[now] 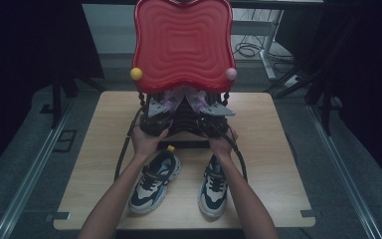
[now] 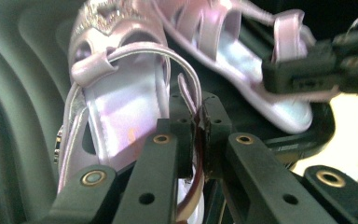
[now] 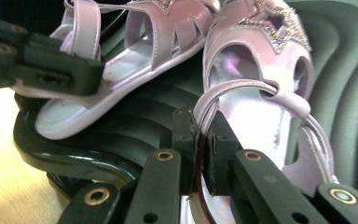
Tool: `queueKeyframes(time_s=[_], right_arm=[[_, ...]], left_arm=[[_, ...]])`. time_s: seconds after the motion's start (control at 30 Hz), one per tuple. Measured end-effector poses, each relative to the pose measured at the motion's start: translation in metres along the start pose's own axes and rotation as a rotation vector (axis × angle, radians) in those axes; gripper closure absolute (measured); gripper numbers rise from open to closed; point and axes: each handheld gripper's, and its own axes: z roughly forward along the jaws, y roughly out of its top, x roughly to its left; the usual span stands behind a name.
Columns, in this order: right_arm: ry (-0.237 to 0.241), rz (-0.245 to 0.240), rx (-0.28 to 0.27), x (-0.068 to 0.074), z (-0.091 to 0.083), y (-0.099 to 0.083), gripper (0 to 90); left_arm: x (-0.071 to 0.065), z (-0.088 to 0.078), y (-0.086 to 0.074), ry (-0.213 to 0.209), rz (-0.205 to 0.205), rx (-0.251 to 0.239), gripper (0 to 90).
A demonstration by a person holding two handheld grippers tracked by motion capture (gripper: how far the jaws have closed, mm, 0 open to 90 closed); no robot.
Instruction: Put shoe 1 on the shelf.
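pink sandals (image 1: 179, 101) sit in a black tray (image 1: 189, 130) under a raised red lid (image 1: 183, 44) at the far middle of the table (image 1: 278, 149) in the high view; my left gripper (image 1: 155, 113) and right gripper (image 1: 214, 115) reach in side by side, and two sneakers (image 1: 155, 181) wait on the near edge, with bare wood either side. left gripper view: my jaws are pinched on the heel strap (image 2: 186, 88) of one sandal (image 2: 121, 98), which rests in the tray, so i judge the lift not yet made. right gripper view: my jaws clamp the other sandal's strap (image 3: 209, 109); the tray rim (image 3: 65, 156) curves close below, the lid hangs close overhead, so toward me looks the open way out.
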Motion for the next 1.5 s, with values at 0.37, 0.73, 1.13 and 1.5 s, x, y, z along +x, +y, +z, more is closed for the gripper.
queueKeyframes(time_s=[0.37, 0.73, 1.13, 1.5], right_arm=[[0.02, 0.014, 0.004, 0.003, -0.001, 0.001, 62.7], [0.032, 0.056, -0.016, 0.004, -0.014, 0.005, 53.8], [0.044, 0.064, -0.03, 0.003, -0.032, 0.002, 50.8], [0.103, 0.092, -0.034, 0.005, -0.048, -0.001, 50.4]], left_arm=[[0.004, -0.007, -0.003, -0.054, -0.028, -0.016, 61.0], [0.007, -0.025, -0.002, -0.065, -0.076, -0.034, 49.8], [0.005, -0.041, -0.006, -0.094, -0.108, -0.032, 49.3], [0.002, -0.059, -0.016, -0.114, -0.123, -0.026, 49.5]])
